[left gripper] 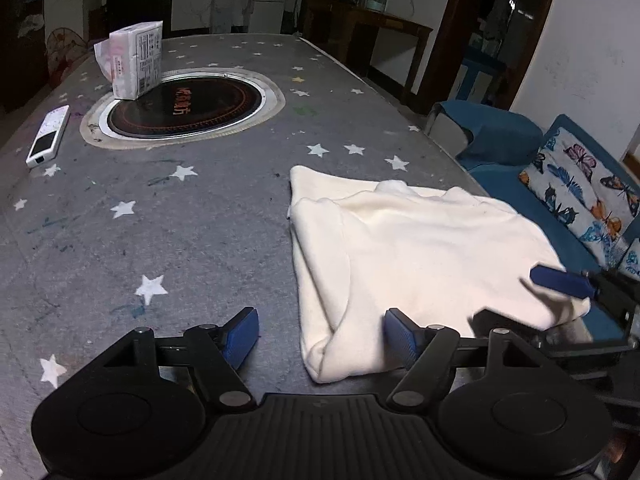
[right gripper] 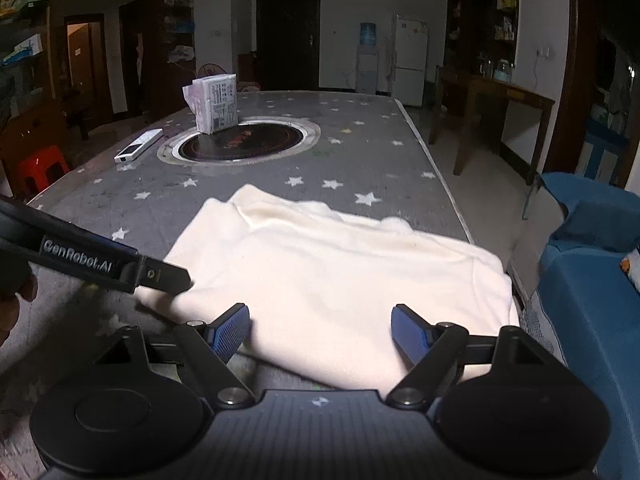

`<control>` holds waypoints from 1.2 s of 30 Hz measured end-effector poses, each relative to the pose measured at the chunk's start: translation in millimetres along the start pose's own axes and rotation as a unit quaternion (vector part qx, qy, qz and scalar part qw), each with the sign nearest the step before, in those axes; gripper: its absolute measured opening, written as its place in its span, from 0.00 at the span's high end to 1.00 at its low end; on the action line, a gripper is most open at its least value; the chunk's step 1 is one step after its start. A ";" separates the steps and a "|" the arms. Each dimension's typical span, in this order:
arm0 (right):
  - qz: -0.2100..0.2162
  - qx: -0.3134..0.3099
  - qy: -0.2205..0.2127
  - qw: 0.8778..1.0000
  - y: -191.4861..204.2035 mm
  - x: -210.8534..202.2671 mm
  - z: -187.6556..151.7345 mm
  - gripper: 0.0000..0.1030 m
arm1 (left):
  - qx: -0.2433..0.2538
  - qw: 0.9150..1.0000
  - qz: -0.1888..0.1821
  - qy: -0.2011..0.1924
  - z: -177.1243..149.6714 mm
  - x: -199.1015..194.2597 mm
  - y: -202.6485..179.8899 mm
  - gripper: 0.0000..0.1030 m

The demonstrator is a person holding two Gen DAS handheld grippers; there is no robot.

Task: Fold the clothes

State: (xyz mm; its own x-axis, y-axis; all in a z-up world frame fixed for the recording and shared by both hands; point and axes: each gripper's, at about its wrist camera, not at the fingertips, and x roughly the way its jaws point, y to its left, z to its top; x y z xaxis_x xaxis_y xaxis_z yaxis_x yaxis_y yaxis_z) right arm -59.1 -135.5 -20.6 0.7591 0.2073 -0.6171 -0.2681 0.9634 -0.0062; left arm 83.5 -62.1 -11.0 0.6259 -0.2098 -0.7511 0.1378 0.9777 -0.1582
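A cream-white garment (left gripper: 420,256) lies folded on the grey star-patterned table (left gripper: 160,208), near its front right corner. My left gripper (left gripper: 322,336) is open, its jaws standing on either side of the garment's near left corner, and holds nothing. My right gripper (right gripper: 320,330) is open over the garment's (right gripper: 340,276) near edge and holds nothing. The right gripper's blue finger (left gripper: 560,280) shows at the garment's right edge in the left wrist view. The left gripper's black body (right gripper: 96,260) shows at the garment's left in the right wrist view.
A round black induction cooktop (left gripper: 184,108) is set into the table's middle. A white tissue pack (left gripper: 132,60) stands on its far rim. A white remote (left gripper: 48,136) lies to its left. A blue sofa (left gripper: 560,208) with a butterfly cushion stands right of the table. A red stool (right gripper: 40,168) stands left.
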 end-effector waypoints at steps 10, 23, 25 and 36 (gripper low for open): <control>0.002 0.001 0.009 1.000 5.2 15.1 1.4 0.22 | -0.001 1.000 -0.001 0.008 0.6 4.3 4.2 0.26; -0.004 -0.009 0.010 1.000 6.7 -4.0 -8.3 0.17 | 0.011 1.000 0.007 0.006 -4.3 -4.3 -5.1 0.17; -0.006 -0.011 0.010 1.000 8.1 -4.8 -9.9 0.17 | 0.014 1.000 0.009 0.006 -5.5 -5.8 -6.3 0.16; -0.014 -0.012 0.001 1.000 12.9 -16.2 -17.5 0.12 | 0.039 0.999 0.021 0.006 -16.0 -13.3 -18.0 0.12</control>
State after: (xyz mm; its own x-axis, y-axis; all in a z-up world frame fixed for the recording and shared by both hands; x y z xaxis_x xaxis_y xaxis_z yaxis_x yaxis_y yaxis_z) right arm -85.3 -129.4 -24.4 0.7651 0.1797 -0.6184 -0.2607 0.9645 -0.0422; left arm 60.4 -76.8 -8.5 0.6226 -0.1683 -0.7642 0.1708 0.9823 -0.0772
